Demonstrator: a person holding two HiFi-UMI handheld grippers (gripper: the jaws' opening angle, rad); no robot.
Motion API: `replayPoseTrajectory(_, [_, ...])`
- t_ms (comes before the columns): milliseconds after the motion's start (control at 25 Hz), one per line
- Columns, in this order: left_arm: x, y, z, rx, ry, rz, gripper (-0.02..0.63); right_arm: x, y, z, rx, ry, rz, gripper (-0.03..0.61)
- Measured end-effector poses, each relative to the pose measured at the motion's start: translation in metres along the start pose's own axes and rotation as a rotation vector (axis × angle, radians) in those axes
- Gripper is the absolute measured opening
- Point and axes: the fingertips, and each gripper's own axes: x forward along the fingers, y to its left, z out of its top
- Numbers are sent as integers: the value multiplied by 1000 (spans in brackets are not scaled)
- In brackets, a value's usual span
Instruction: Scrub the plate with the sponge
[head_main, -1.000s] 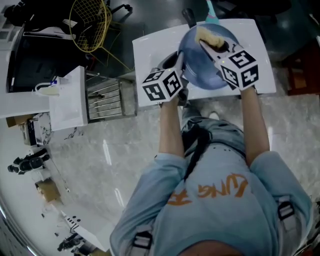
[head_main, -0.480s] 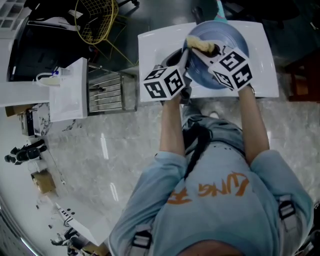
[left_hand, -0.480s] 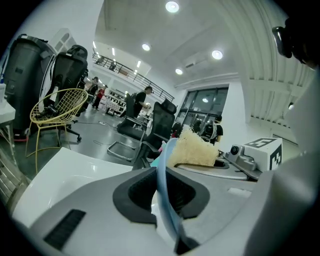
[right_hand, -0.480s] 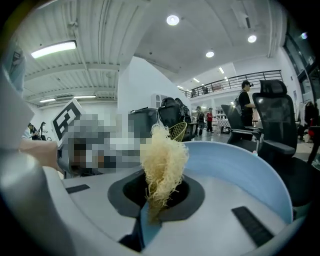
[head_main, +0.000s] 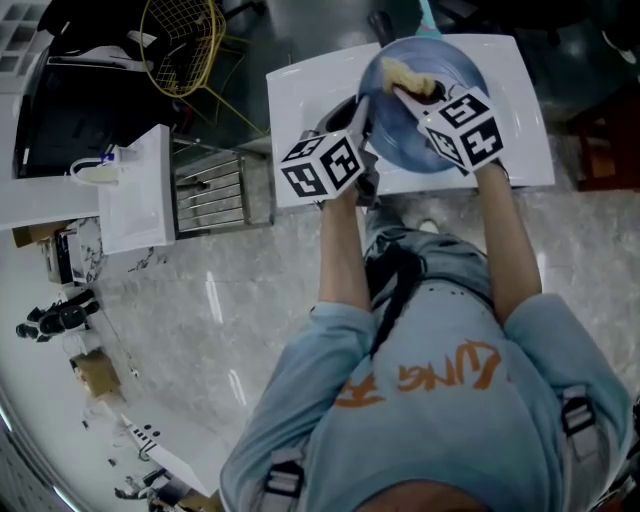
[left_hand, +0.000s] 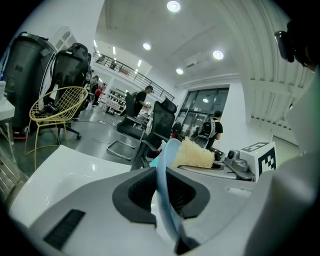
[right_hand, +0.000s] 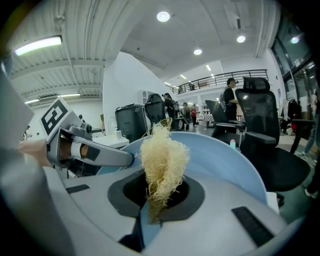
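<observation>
A pale blue plate (head_main: 440, 140) is held tilted over the white table (head_main: 300, 95). My left gripper (head_main: 362, 118) is shut on the plate's left rim; in the left gripper view the rim (left_hand: 165, 172) runs edge-on between the jaws of my left gripper (left_hand: 167, 195). My right gripper (head_main: 412, 92) is shut on a straw-coloured fibrous sponge (head_main: 408, 76) that lies against the plate's upper face. In the right gripper view the sponge (right_hand: 161, 162) sticks up from my right gripper (right_hand: 157, 200), with the plate (right_hand: 225, 150) behind it.
A yellow wire chair (head_main: 180, 45) stands to the far left of the table. Beside the table are a metal rack (head_main: 210, 195) and a white side unit (head_main: 135, 195). Black office chairs (right_hand: 260, 135) and distant people fill the room beyond.
My right gripper has shifted the sponge a little across the plate's upper part. The left gripper has kept its hold on the rim without moving.
</observation>
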Motion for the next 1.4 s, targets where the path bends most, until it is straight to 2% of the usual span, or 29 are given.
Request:
replayPoseTrajectory(440, [-3, 4, 0, -23, -17, -2, 38, -25, -45, -28, 93, 52, -133, 35])
replayPoseTrajectory(880, [9, -3, -3, -38, -13, -31, 40, -72, -95, -71, 196, 127, -327, 35])
replayPoseTrajectory(1080, [18, -9, -8, -41, -8, -45, 40, -90, -107, -87, 236, 169, -387, 34])
replayPoseTrajectory(1240, [17, -6, -8, -52, -13, -32, 40, -90, -105, -83, 232, 144, -380, 34])
replayPoseTrajectory(1400, [13, 1, -4, -100, -59, -30, 40, -73, -72, -47, 180, 24, -222, 34])
